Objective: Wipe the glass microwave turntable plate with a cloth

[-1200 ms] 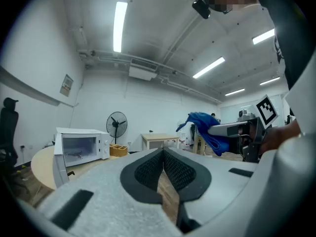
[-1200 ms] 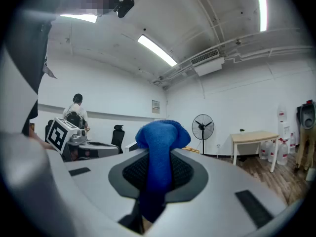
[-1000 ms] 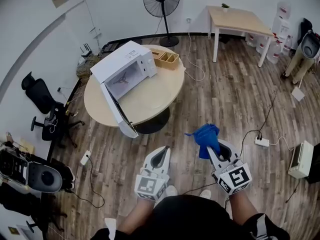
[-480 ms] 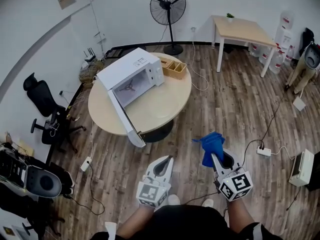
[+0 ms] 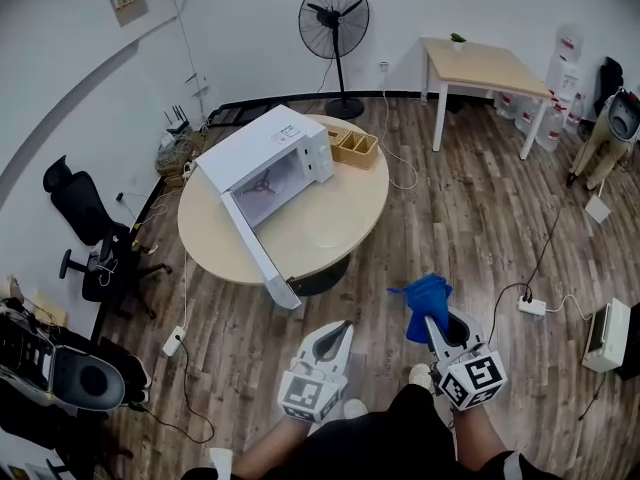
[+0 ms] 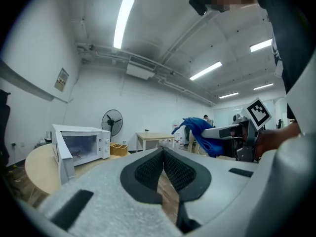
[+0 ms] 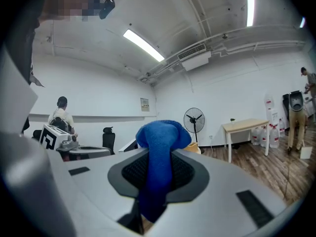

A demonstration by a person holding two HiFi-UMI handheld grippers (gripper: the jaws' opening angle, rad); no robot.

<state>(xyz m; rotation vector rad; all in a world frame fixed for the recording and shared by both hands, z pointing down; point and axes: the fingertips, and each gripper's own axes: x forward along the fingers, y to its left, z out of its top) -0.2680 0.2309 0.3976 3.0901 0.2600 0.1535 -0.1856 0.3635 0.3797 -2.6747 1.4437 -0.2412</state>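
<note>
Since one second ago the microwave [image 5: 262,148] has shifted slightly lower in the head view, while both tools stay well apart from it, out over the floor. The right gripper [image 5: 428,313] is clamped on the blue cloth [image 5: 424,298]; the left gripper [image 5: 343,325] is closed with nothing between its jaws. The glass turntable plate [image 5: 327,226], only faintly visible, lies on the table [image 5: 210,238] just beside the microwave, so wiping has probably not begun.

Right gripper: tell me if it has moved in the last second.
No: right gripper, shut on the blue cloth, sits as before left of the floor power strip.
</note>
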